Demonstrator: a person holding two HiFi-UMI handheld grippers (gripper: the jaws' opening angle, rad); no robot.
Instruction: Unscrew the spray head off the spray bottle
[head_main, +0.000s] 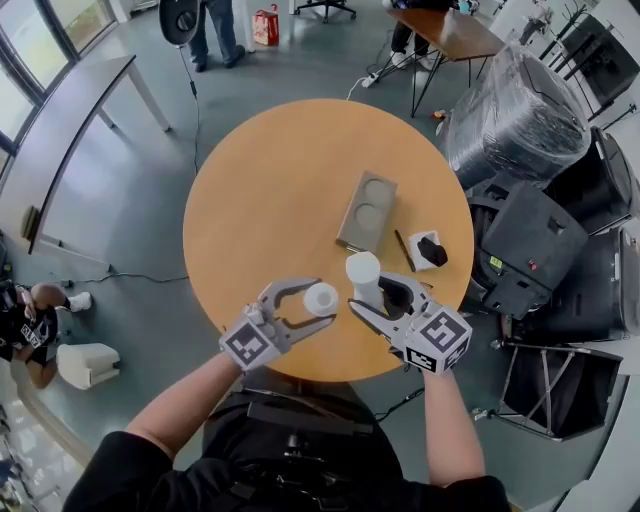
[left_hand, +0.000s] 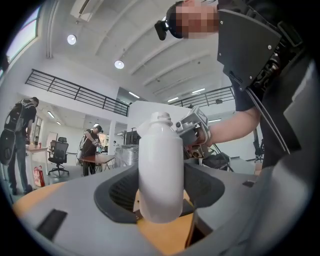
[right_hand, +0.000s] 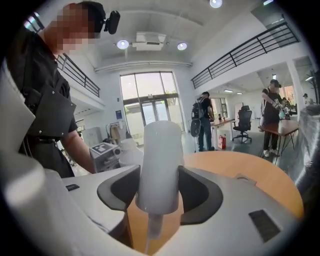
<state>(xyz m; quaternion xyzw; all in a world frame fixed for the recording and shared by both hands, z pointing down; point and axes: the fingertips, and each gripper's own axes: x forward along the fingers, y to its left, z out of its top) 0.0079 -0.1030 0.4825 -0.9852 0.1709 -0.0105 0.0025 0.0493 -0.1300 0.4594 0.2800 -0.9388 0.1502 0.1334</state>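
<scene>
The white spray bottle (head_main: 321, 298) (left_hand: 160, 170) stands upright between the pads of my left gripper (head_main: 322, 301) (left_hand: 161, 200), which is shut on it. Its bare threaded neck (left_hand: 161, 118) is uncovered. My right gripper (head_main: 368, 292) (right_hand: 159, 195) is shut on the white spray head (head_main: 363, 268) (right_hand: 160, 165), whose thin dip tube (right_hand: 154, 227) hangs below the jaws. The head is apart from the bottle, just right of it. Both grippers hover over the near edge of the round wooden table (head_main: 270, 200). Across the gap, the right gripper view shows the left gripper (right_hand: 105, 152).
A grey tray (head_main: 367, 210) with two round recesses lies at the table's middle right. Near it are a thin dark stick (head_main: 404, 250) and a small black-and-white object (head_main: 430, 250). Wrapped chairs (head_main: 515, 110) crowd the floor right of the table.
</scene>
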